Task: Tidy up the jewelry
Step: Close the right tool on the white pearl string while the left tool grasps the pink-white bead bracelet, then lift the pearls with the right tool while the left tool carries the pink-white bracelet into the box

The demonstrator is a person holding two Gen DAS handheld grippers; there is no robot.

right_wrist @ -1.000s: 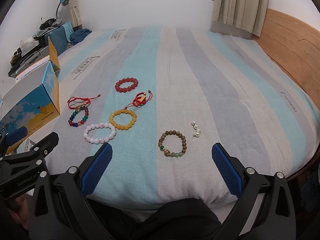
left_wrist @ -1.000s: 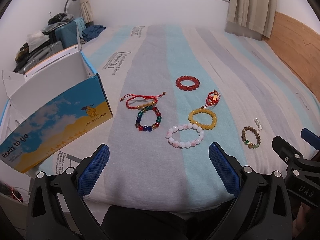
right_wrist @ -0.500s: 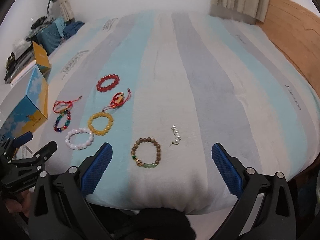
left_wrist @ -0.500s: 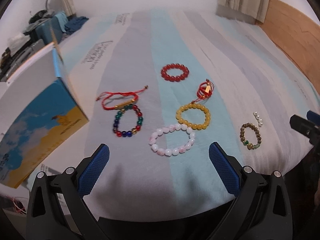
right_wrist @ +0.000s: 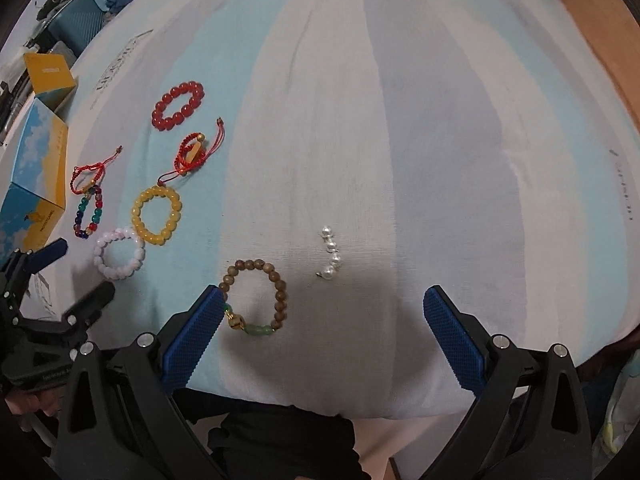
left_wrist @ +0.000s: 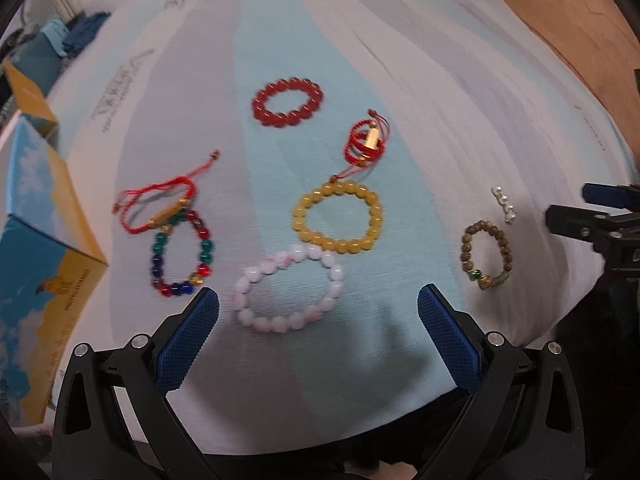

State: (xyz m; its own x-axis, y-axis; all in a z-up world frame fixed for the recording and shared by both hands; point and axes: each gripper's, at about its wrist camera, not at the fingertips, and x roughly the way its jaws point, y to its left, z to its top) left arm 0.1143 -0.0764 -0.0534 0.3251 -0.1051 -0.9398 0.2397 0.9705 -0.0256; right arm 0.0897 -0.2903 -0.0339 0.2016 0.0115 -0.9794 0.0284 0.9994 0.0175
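Several bracelets lie on the striped bed. In the left wrist view my open left gripper (left_wrist: 318, 334) hovers over the pink-white bead bracelet (left_wrist: 289, 289), with the yellow bead bracelet (left_wrist: 337, 217), multicolour bead bracelet (left_wrist: 182, 255), red cord bracelet (left_wrist: 158, 205), red bead bracelet (left_wrist: 287, 101) and red cord charm (left_wrist: 365, 145) beyond. In the right wrist view my open right gripper (right_wrist: 322, 334) hovers near the brown wooden bracelet (right_wrist: 253, 297) and the small pearl piece (right_wrist: 330, 252). Both grippers are empty.
An open blue-and-yellow cardboard box (left_wrist: 38, 264) stands at the bed's left edge, also in the right wrist view (right_wrist: 38, 184). A wooden headboard (left_wrist: 576, 36) runs along the right. Clutter and a suitcase (right_wrist: 80, 20) sit far left.
Both grippers have moved forward and tilted down over the bed. The bracelets now appear closer and larger. Nothing has been picked up.
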